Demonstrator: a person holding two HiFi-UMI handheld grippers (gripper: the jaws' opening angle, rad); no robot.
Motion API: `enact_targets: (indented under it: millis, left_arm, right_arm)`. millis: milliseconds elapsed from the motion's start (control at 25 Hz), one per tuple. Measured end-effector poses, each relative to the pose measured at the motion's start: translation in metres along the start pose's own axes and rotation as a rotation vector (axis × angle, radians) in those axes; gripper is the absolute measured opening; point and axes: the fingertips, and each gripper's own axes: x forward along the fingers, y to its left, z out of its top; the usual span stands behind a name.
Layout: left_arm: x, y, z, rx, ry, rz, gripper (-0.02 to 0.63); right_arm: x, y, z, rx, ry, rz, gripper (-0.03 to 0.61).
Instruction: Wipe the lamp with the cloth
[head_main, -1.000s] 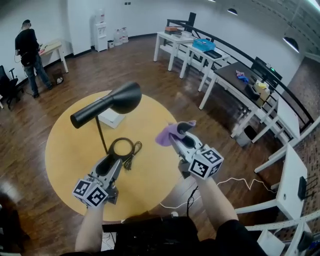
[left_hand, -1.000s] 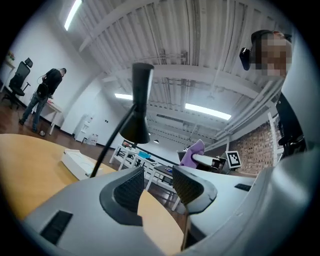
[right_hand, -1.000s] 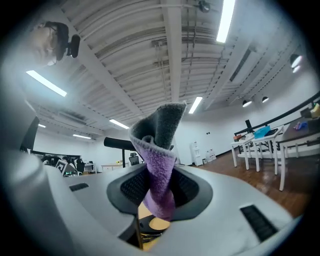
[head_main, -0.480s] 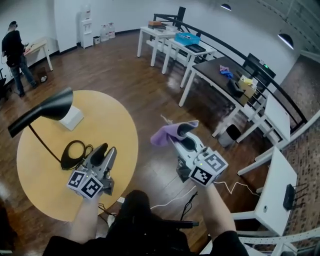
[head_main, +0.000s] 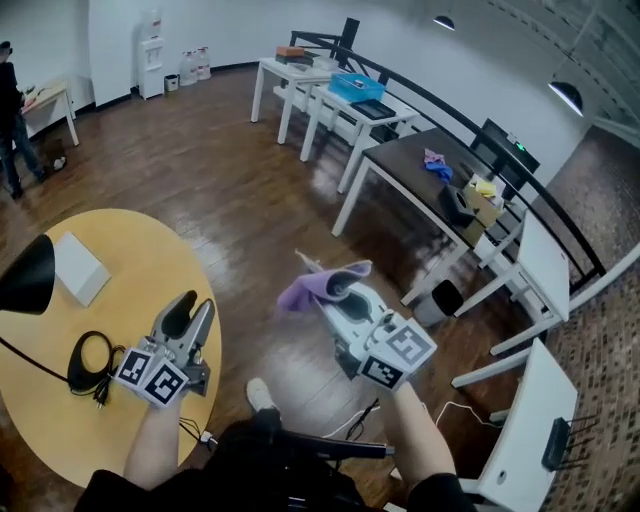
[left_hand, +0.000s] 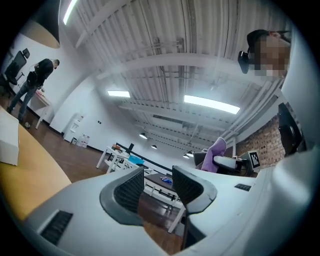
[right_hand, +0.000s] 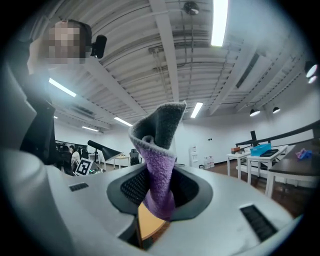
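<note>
Two grippers show: the right gripper (head_main: 335, 295) clamps the purple cloth (head_main: 318, 286), and the left gripper view has the left gripper (left_hand: 157, 187) with jaws narrowly apart, empty. Only the head view shows the black lamp (head_main: 25, 278) standing on the round yellow table (head_main: 150, 260), beside the left gripper. The contents of a far blue bin (head_main: 357, 87) are indistinct.

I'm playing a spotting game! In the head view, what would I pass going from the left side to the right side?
lamp shade → white box → left gripper → purple cloth, pinched in the right gripper → white desk
</note>
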Motion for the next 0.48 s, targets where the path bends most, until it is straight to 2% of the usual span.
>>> enact_targets:
  millis: [80,280,400,480]
  left_arm:
    - [0.023,0.02,0.009,0.013,-0.037,0.055,0.172]
    - [0.086,0.069,0.028,0.089,-0.128,0.167,0.162]
    - [0.104,0.093,0.037,0.115,-0.177,0.246,0.161]
    - [0.099,0.113,0.047,0.144,-0.205,0.333,0.161]
  right_arm:
    - [0.026,-0.032,0.008,0.01,0.019,0.038,0.11]
    - [0.105,-0.094,0.024,0.013,0.003,0.214,0.11]
    - [0.166,-0.116,0.012,0.047,0.019,0.352,0.11]
    - [0.212,-0.115,0.006,0.065,0.024,0.469,0.11]
